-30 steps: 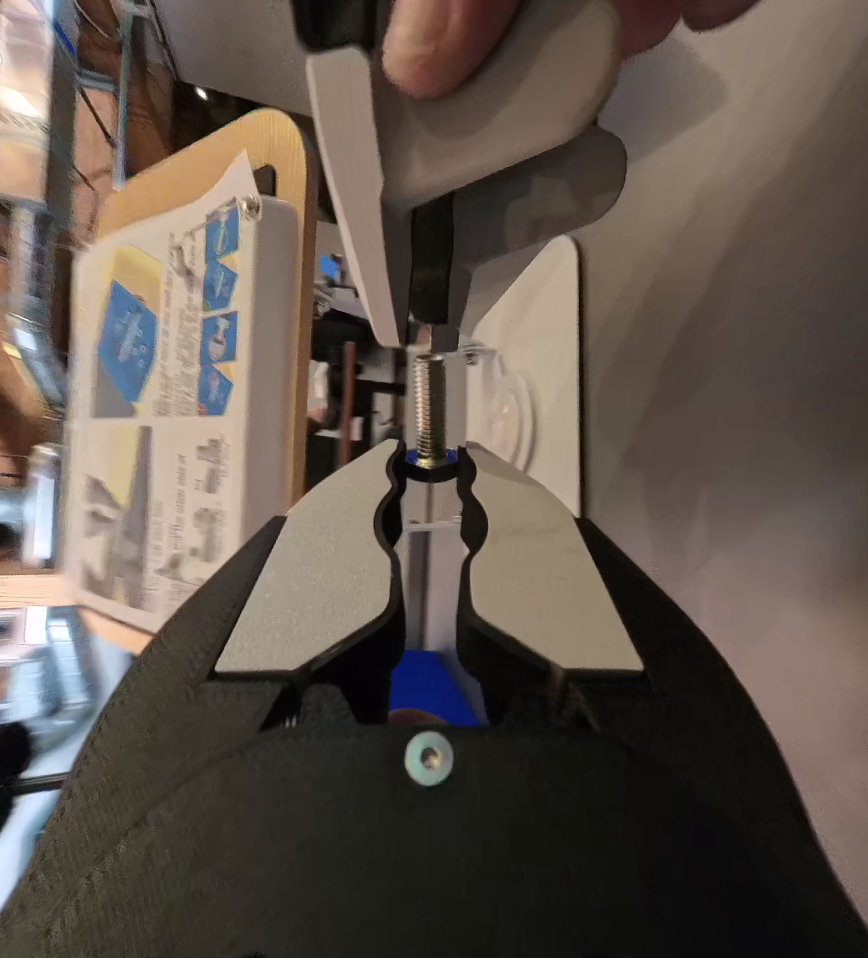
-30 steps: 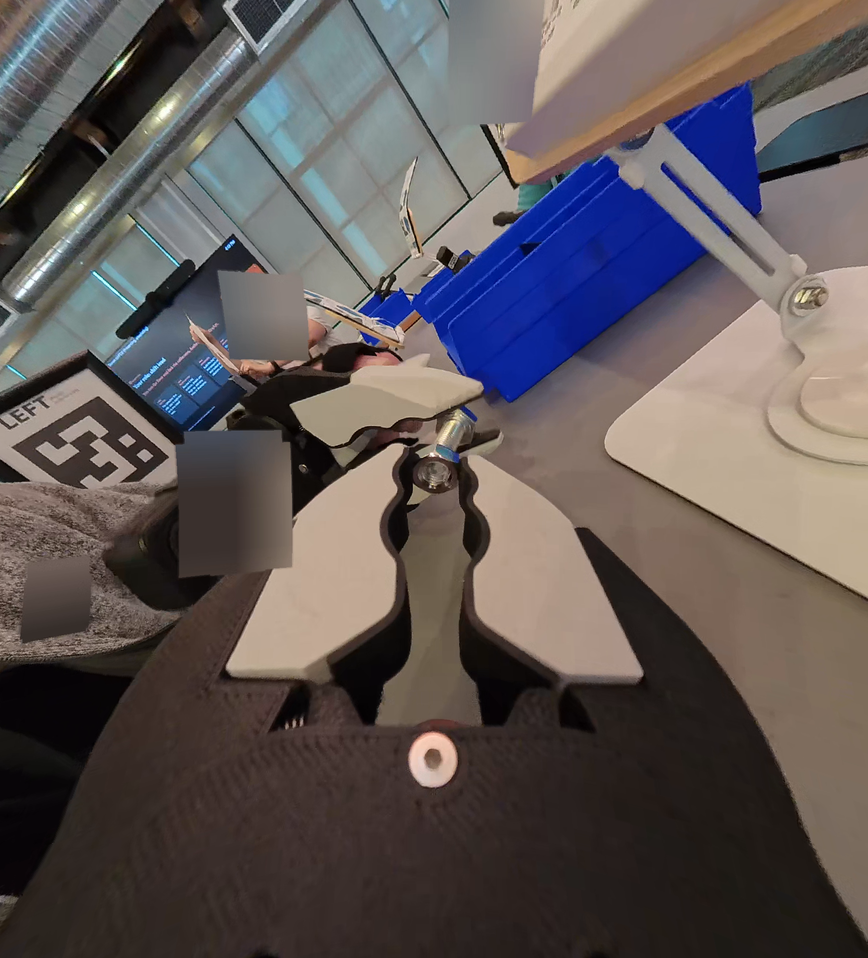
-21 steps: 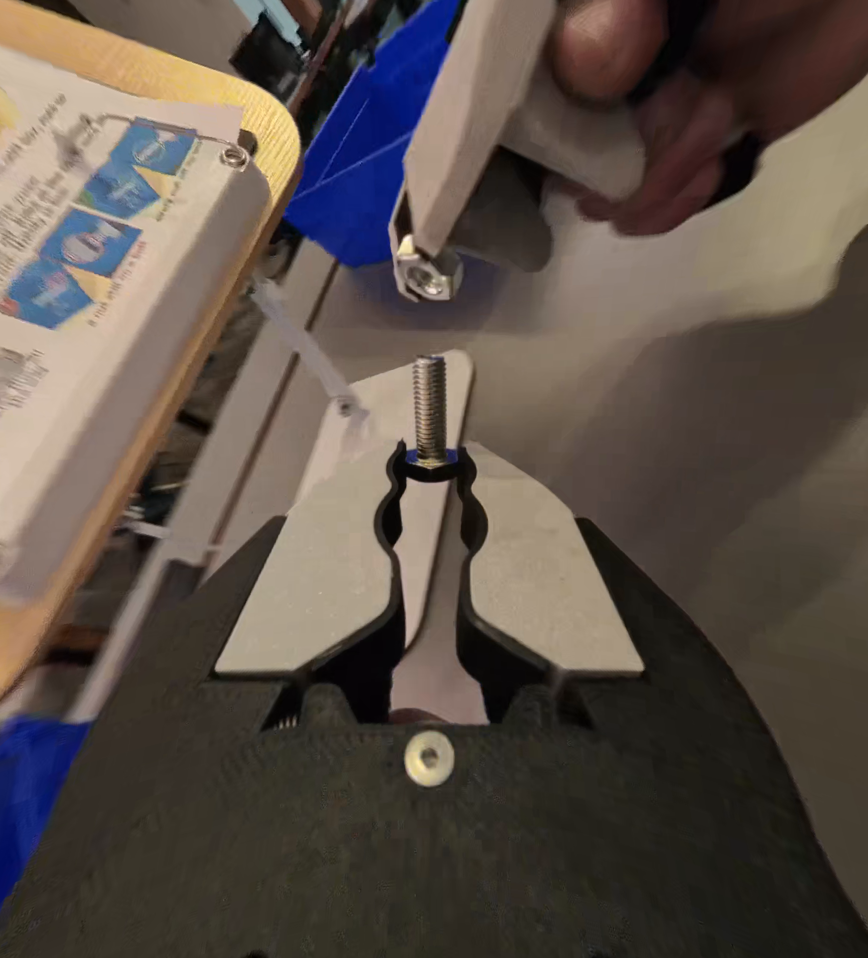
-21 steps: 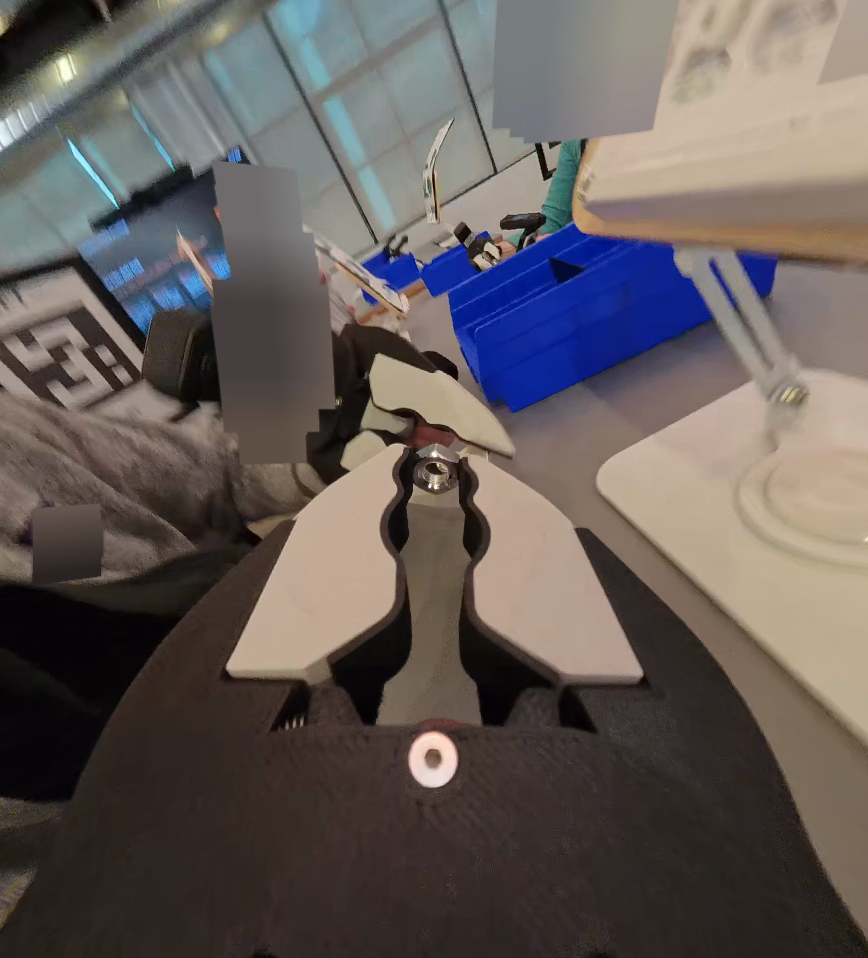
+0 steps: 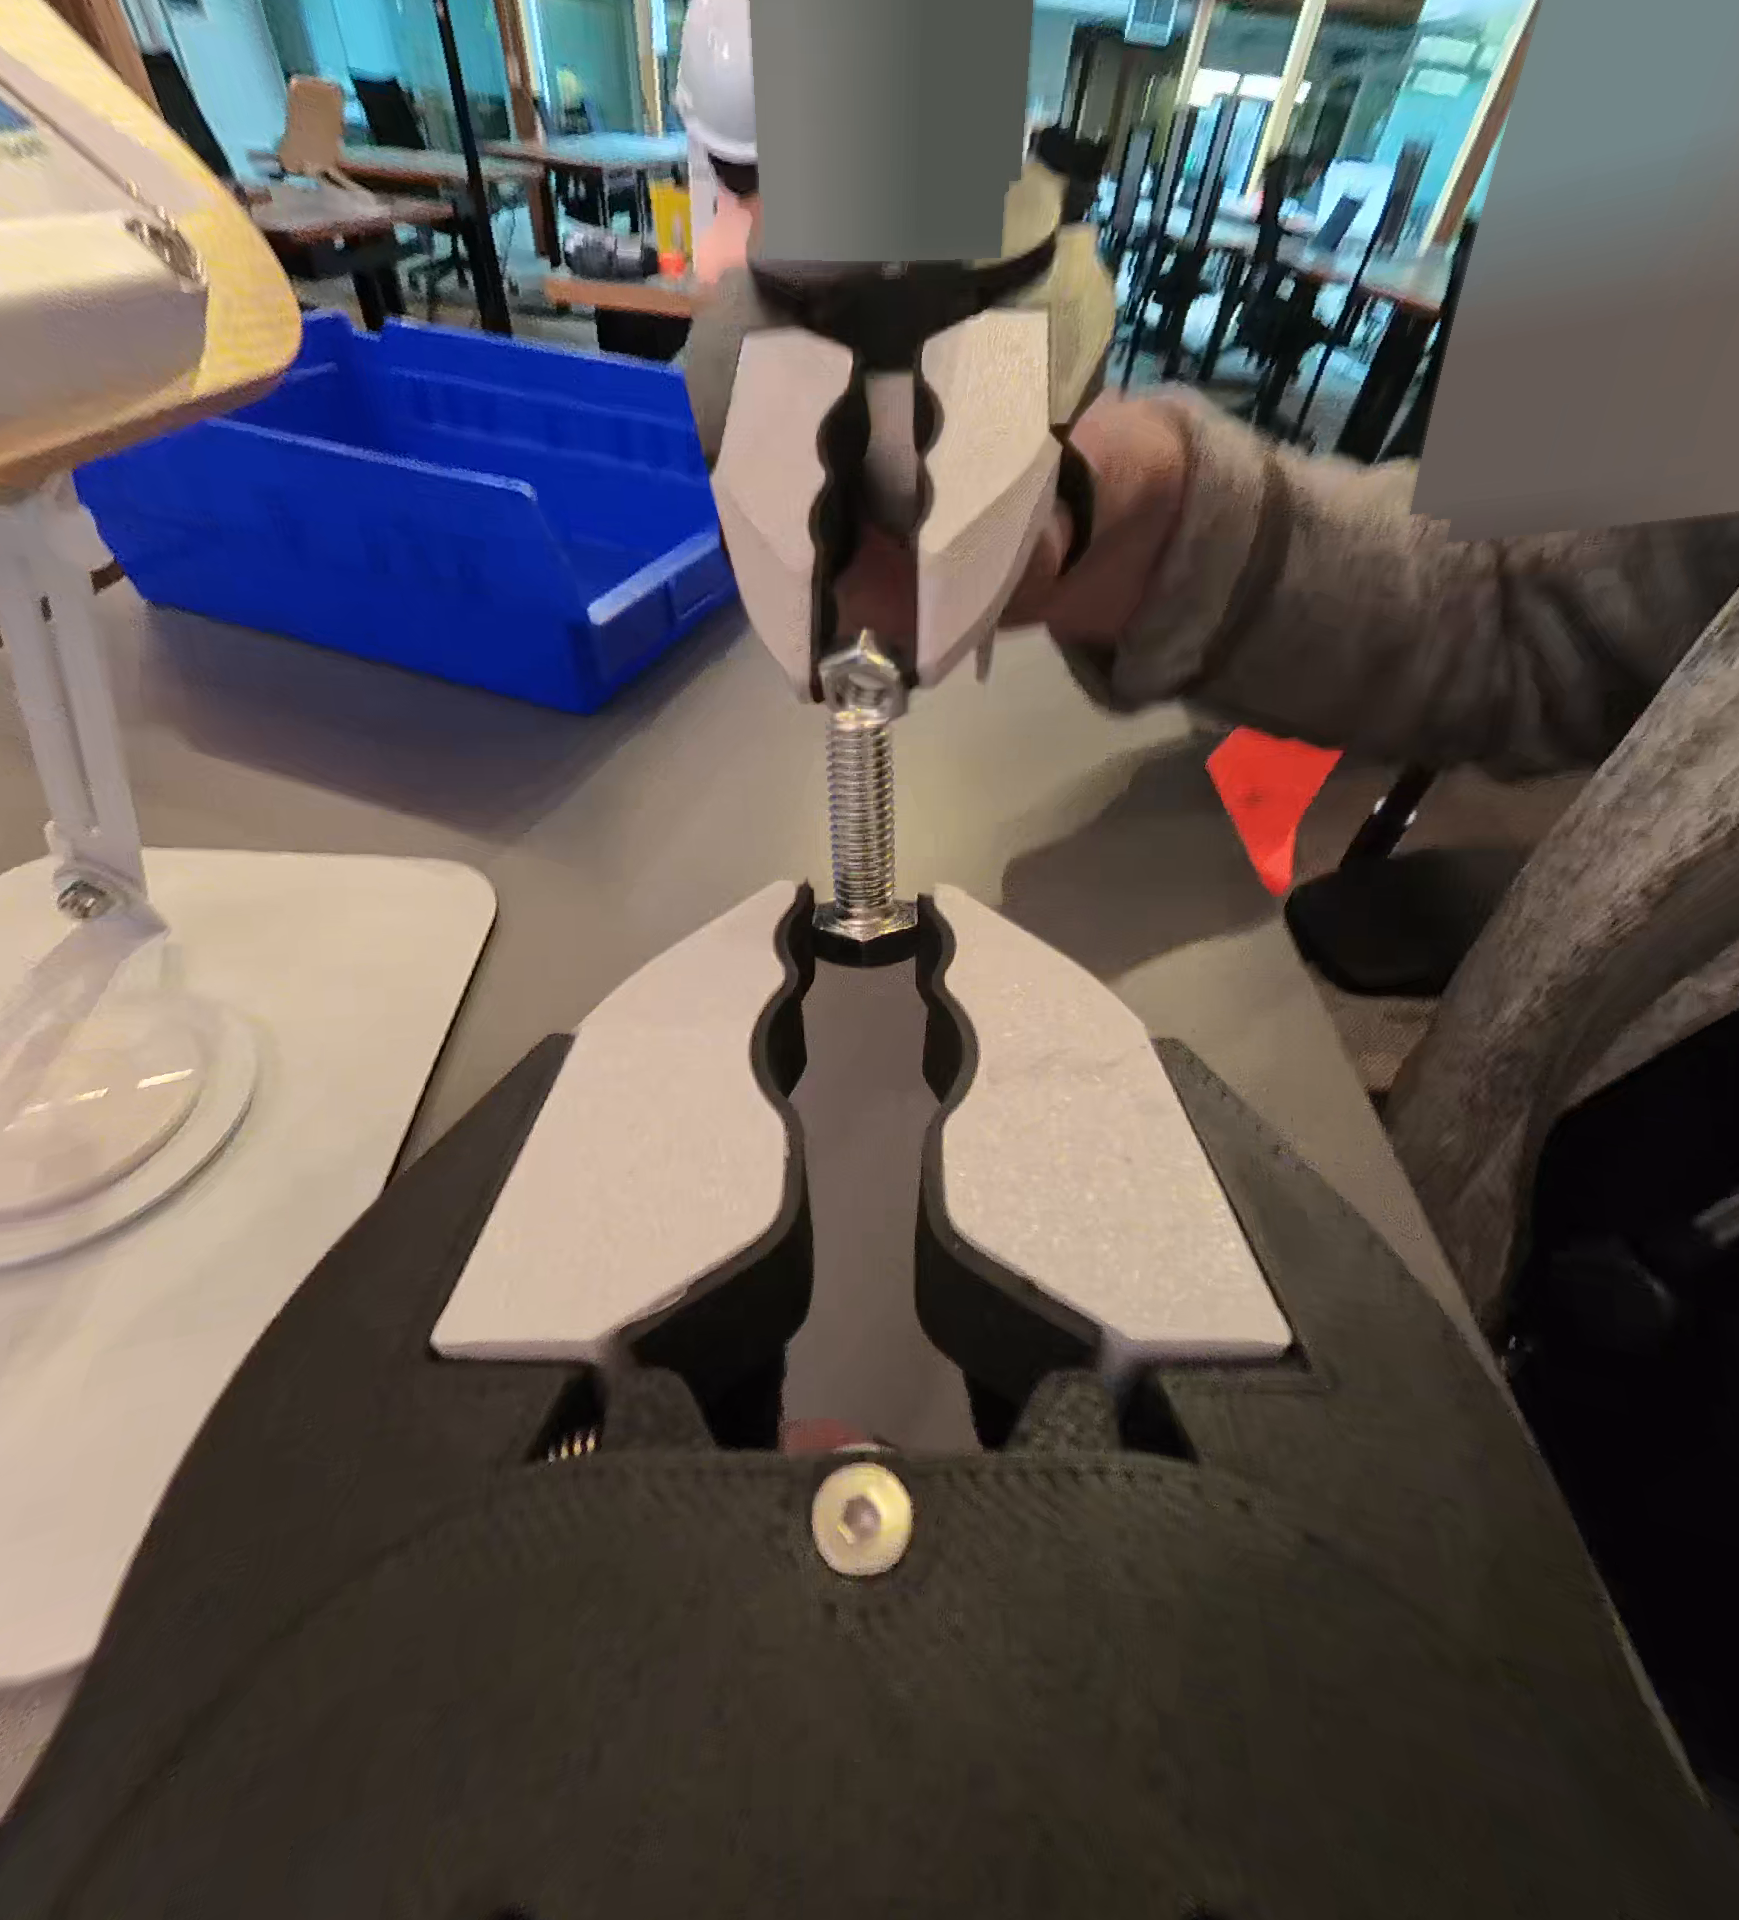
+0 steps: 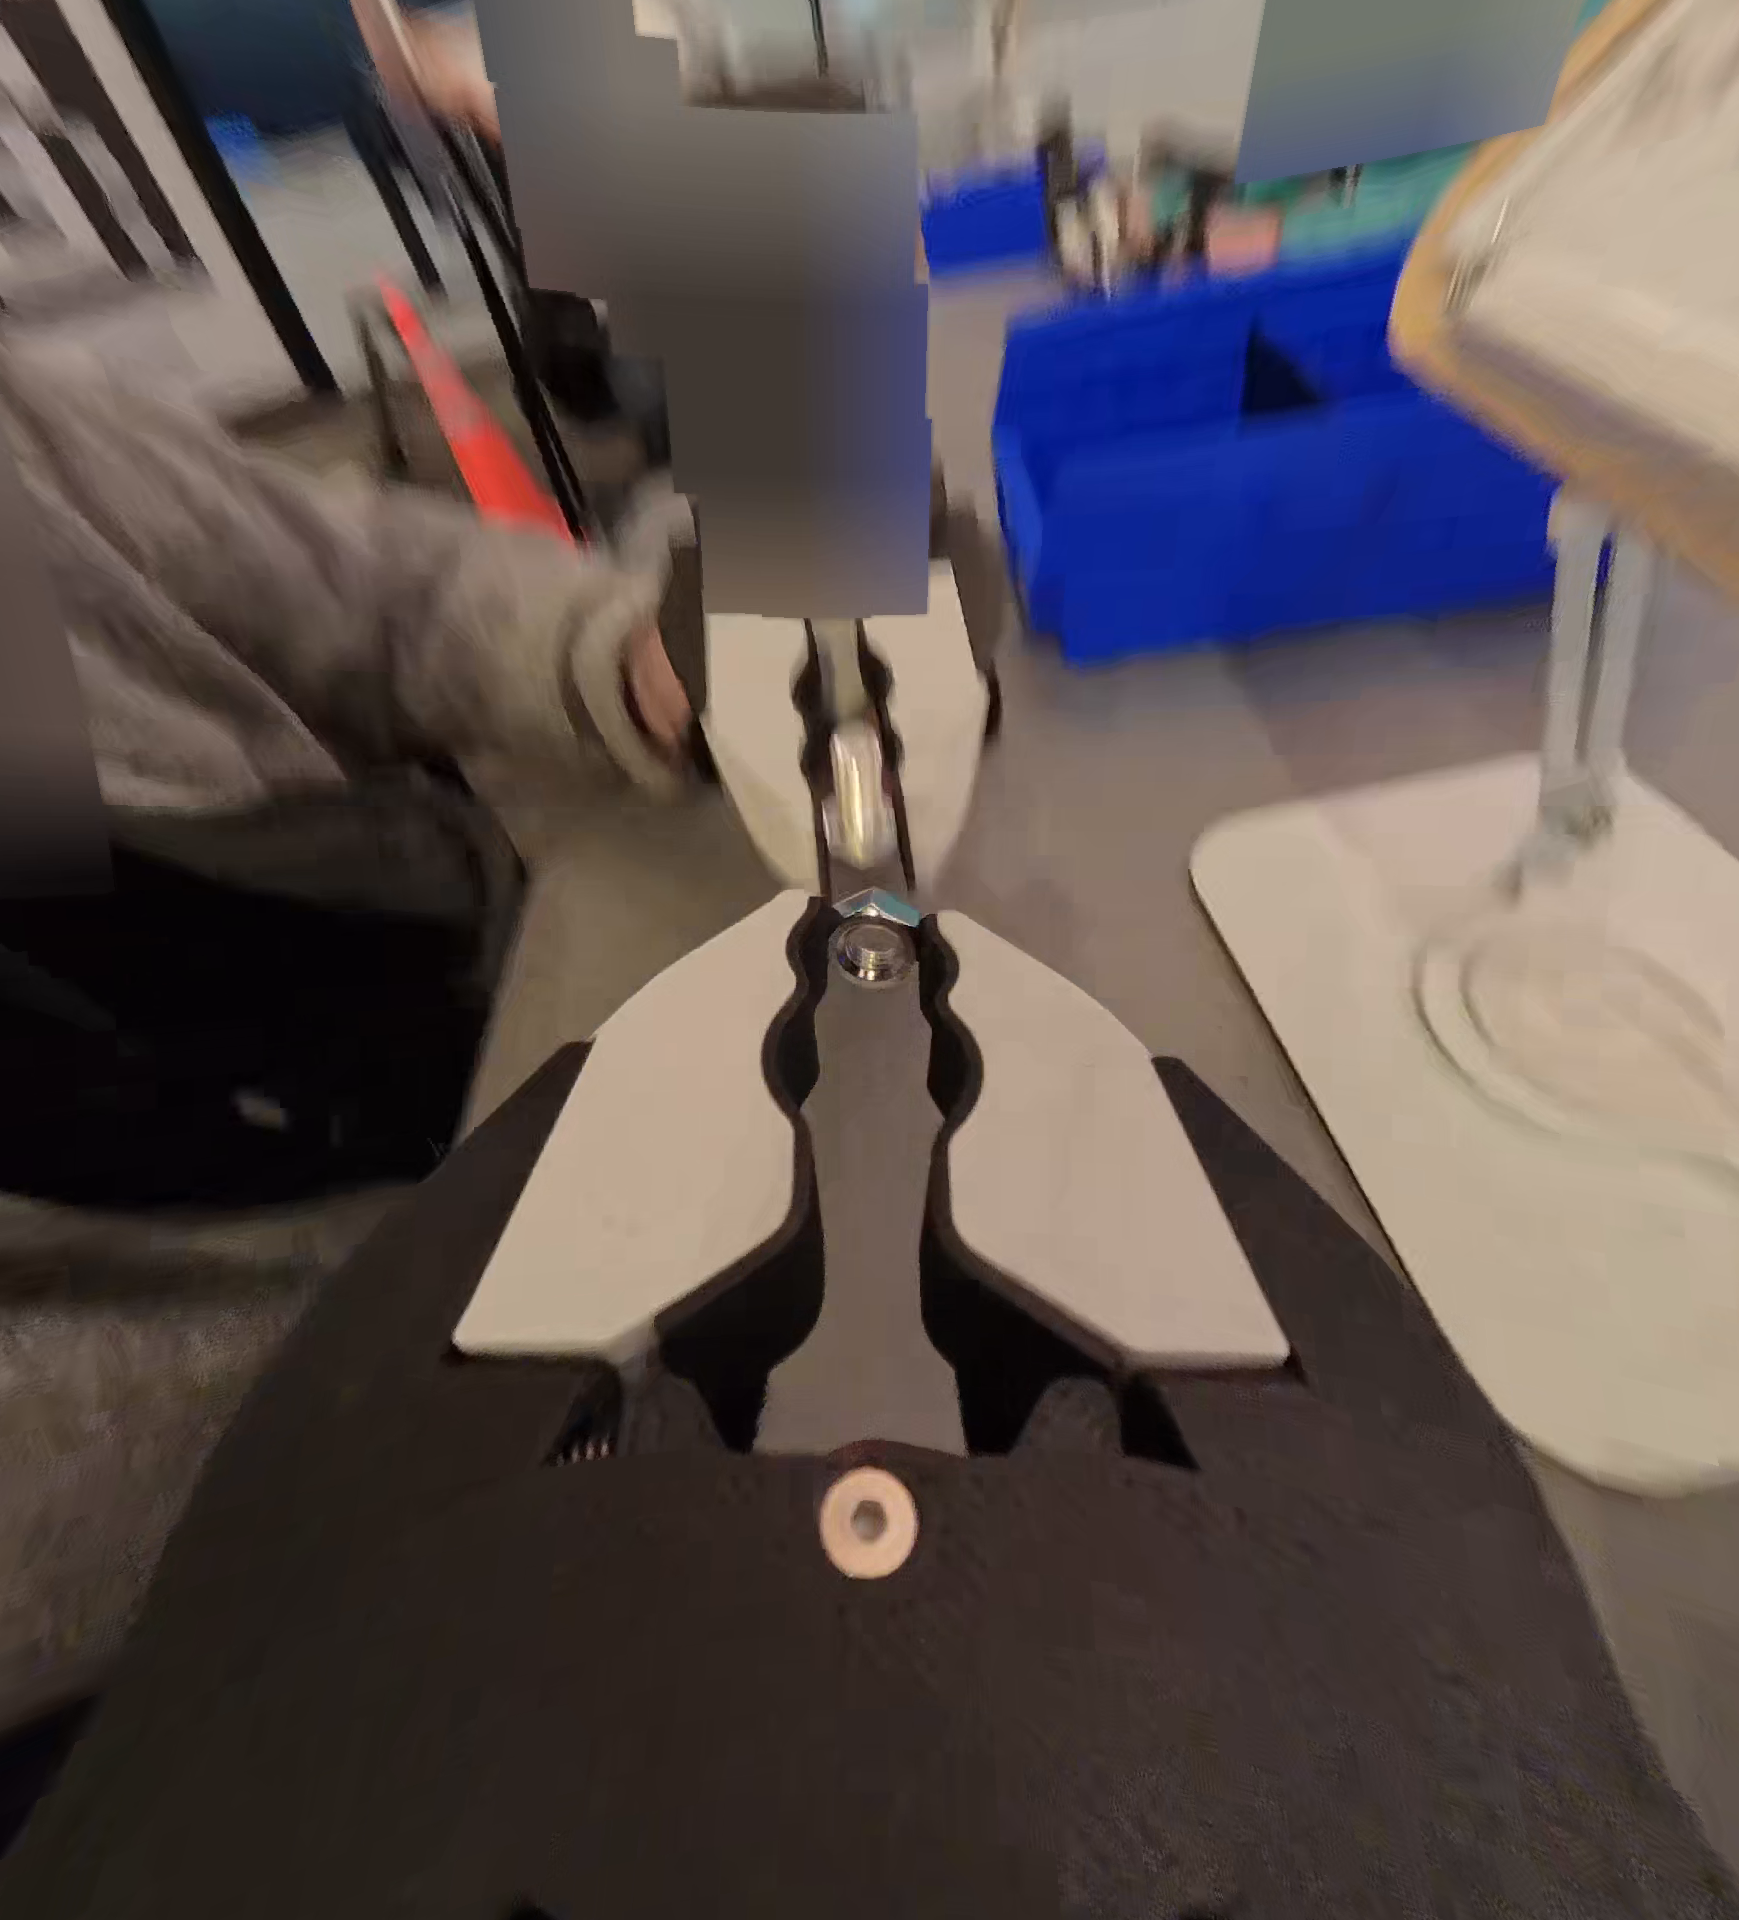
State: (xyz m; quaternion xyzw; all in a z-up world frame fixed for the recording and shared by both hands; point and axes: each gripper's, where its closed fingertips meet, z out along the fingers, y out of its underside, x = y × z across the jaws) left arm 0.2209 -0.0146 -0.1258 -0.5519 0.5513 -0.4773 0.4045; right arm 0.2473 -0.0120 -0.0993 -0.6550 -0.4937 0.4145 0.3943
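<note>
Left wrist view: the left gripper (image 5: 862, 925) clamps the hex head of a silver bolt (image 5: 860, 805), its threaded shank pointing toward 12 o'clock. The right gripper (image 5: 863, 675), facing it, pinches a silver nut (image 5: 860, 681) seated on the bolt's tip. A blue bin (image 5: 408, 499) stands at 10 o'clock, a white stand base (image 5: 325, 935) at 9 o'clock, all on a grey table (image 5: 584, 790).
</note>
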